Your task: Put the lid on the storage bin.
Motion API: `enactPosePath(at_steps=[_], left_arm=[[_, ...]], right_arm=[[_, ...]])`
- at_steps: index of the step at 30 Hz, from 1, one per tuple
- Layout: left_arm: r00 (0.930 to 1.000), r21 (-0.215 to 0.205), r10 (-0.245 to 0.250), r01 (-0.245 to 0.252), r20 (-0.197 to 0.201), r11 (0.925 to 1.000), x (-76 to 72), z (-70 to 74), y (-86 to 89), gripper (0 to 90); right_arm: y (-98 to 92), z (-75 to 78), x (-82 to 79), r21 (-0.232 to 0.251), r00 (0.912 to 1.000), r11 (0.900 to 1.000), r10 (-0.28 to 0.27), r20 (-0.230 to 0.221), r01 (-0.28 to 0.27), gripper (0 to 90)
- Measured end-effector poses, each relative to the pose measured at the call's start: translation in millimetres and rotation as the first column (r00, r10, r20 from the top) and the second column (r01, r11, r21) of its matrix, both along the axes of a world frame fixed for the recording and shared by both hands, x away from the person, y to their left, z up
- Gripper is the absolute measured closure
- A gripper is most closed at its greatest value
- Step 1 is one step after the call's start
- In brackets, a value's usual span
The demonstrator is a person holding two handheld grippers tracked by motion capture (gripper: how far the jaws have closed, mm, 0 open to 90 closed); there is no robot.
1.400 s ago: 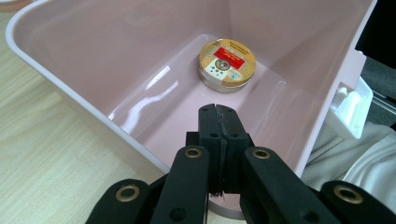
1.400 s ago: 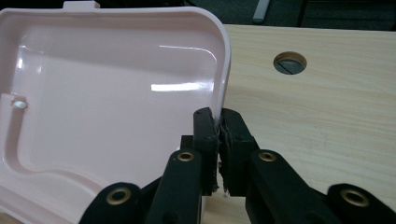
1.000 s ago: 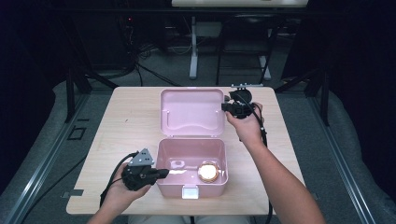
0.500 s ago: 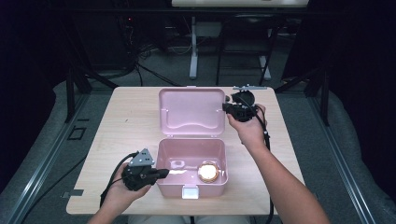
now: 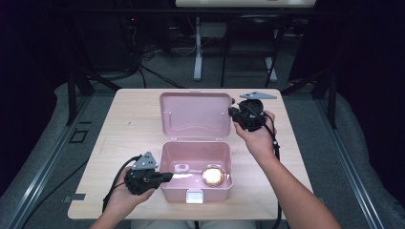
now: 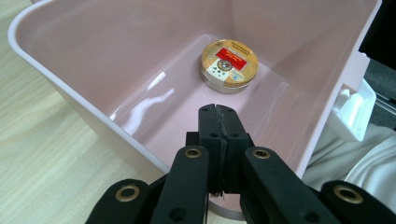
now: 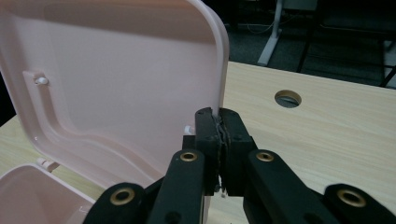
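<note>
1. The lid [image 7: 116, 84] could slip free and slam shut: the right gripper [image 7: 218, 122] pinches only its thin side edge.
2. The pink box [image 5: 196, 174], near the table's [image 5: 129, 124] front edge, could skid; the left gripper [image 6: 217, 122] is clamped on its left wall.
3. The round tin [image 6: 229, 64] lies inside, untouched.
4. The right forearm reaches forward; the left hand stays low.

A pale wood-grain tabletop [image 5: 133, 129] stands on a grey floor [image 5: 43, 143]. Near its far right corner a round hole [image 7: 287, 98] is cut through the board. Beyond the far edge, a white stand leg [image 5: 197, 52] rises from the floor, with dark cables [image 5: 153, 47] lying loose around its foot. Black frame legs [image 5: 79, 81] stand at the left and right of the tabletop. The background past them is dark.
</note>
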State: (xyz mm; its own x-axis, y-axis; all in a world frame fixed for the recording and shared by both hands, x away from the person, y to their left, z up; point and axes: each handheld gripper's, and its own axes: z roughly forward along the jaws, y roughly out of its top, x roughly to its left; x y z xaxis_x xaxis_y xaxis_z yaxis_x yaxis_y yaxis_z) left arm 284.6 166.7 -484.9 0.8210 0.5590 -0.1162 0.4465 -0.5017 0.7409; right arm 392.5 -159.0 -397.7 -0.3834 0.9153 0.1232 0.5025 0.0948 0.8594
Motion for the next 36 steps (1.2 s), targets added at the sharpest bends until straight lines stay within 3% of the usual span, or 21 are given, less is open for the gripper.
enactPosePath(at_steps=[11, 17, 36], left_arm=[[1.0000, -0.004, 0.002, -0.002, 0.000, 1.0000, 0.0, -0.2, -0.3, 90.0], [1.0000, -0.013, 0.007, -0.007, -0.005, 0.9999, 0.4, -0.4, 0.2, 90.0], [0.9997, -0.020, 0.015, -0.016, -0.019, 0.9997, 3.8, 0.3, -0.3, 86.5]], right_arm=[[-3.7, 0.5, -16.1, 0.015, 0.9993, 1.000, 0.017, 0.032, -0.018, 87.6], [-2.8, 0.3, -30.4, -0.020, 0.9967, 0.999, 0.029, 0.076, -0.027, 87.7], [-3.9, -4.6, -53.9, -0.037, 0.9894, 0.999, 0.042, 0.139, -0.037, 87.4]])
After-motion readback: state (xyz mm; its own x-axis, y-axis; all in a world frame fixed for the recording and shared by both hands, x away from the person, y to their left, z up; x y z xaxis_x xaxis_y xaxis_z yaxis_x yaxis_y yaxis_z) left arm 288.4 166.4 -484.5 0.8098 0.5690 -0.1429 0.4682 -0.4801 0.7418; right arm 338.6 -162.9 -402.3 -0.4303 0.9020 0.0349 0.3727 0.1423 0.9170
